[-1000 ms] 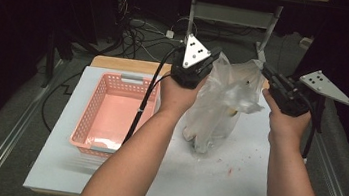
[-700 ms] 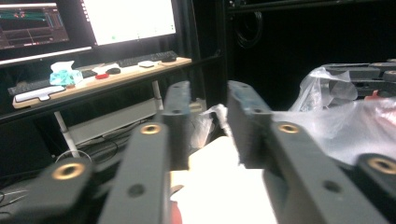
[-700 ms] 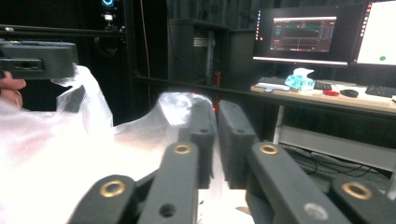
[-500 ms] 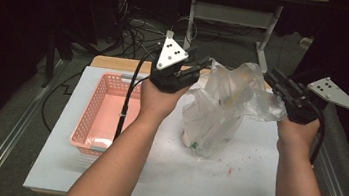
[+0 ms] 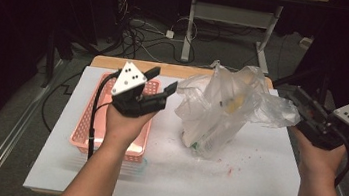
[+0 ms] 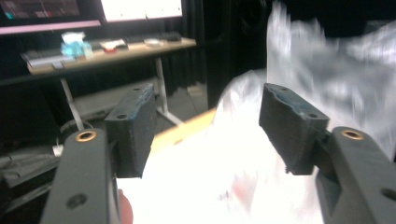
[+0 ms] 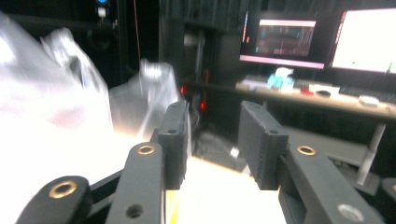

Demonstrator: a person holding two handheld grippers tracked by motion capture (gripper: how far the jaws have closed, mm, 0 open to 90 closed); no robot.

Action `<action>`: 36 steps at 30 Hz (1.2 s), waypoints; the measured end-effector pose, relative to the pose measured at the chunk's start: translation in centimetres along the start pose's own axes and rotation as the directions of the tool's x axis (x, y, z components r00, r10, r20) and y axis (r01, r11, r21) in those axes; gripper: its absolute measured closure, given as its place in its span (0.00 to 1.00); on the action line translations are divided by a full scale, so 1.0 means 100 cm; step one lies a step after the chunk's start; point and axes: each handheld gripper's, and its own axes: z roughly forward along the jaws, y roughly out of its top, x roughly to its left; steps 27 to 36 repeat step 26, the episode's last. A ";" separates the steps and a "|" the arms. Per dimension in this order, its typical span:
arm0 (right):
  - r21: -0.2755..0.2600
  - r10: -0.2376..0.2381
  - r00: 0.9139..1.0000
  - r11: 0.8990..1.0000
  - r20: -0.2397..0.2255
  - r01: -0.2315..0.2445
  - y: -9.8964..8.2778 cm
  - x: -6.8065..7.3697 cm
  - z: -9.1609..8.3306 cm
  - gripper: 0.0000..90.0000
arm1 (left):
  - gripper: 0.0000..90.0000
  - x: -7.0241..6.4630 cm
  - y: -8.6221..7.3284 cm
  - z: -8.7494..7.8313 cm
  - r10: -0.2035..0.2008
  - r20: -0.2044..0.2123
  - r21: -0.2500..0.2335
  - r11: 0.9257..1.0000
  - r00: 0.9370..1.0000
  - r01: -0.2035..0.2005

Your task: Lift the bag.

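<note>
Presently both grippers are standing clear of the clear plastic bag [image 5: 226,112] resting upright on the white table [image 5: 252,188]; left gripper [image 5: 164,81] and right gripper [image 5: 297,99] have just been opening, nothing between the jaws.

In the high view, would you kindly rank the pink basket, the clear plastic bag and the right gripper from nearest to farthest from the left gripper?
1. The pink basket lies directly beneath the left gripper, at the table's left.
2. The clear plastic bag stands just beyond the jaw tips, at the table's middle.
3. The right gripper is past the bag, at the right edge.
</note>
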 end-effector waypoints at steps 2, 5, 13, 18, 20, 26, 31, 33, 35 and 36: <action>0.029 -0.002 1.000 1.000 -0.012 0.002 -0.011 0.002 0.000 0.68 | 0.37 0.001 -0.019 0.001 -0.040 0.026 0.023 0.999 0.999 0.040; 0.067 0.002 1.000 0.998 -0.029 0.000 -0.030 0.007 0.002 0.64 | 0.31 0.000 -0.047 0.007 -0.083 0.046 0.081 0.994 0.995 0.079; 0.171 0.043 0.997 0.985 -0.069 -0.030 -0.078 0.017 0.006 0.37 | 0.16 -0.008 -0.089 0.015 -0.096 0.056 0.199 0.976 0.994 0.083; 0.231 0.071 0.994 0.972 -0.078 -0.052 -0.104 0.022 0.004 0.17 | 0.02 -0.017 -0.100 0.015 -0.084 0.057 0.250 0.966 0.995 0.067; 0.241 0.070 0.994 0.969 -0.085 -0.048 -0.113 0.023 0.003 0.11 | 0.00 -0.018 -0.104 0.015 -0.090 0.056 0.258 0.963 0.994 0.072; 0.253 0.095 0.992 0.965 -0.078 -0.072 -0.129 0.025 -0.001 0.00 | 0.00 -0.021 -0.109 0.012 -0.092 0.046 0.259 0.963 0.995 0.077; 0.253 0.095 0.992 0.965 -0.078 -0.072 -0.129 0.025 -0.001 0.00 | 0.00 -0.021 -0.109 0.012 -0.092 0.046 0.259 0.963 0.995 0.077; 0.253 0.095 0.992 0.965 -0.078 -0.072 -0.129 0.025 -0.001 0.00 | 0.00 -0.021 -0.109 0.012 -0.092 0.046 0.259 0.963 0.995 0.077; 0.253 0.095 0.992 0.965 -0.078 -0.072 -0.129 0.025 -0.001 0.00 | 0.00 -0.021 -0.109 0.012 -0.092 0.046 0.259 0.963 0.995 0.077; 0.253 0.095 0.992 0.965 -0.078 -0.072 -0.129 0.025 -0.001 0.00 | 0.00 -0.021 -0.109 0.012 -0.092 0.046 0.259 0.963 0.995 0.077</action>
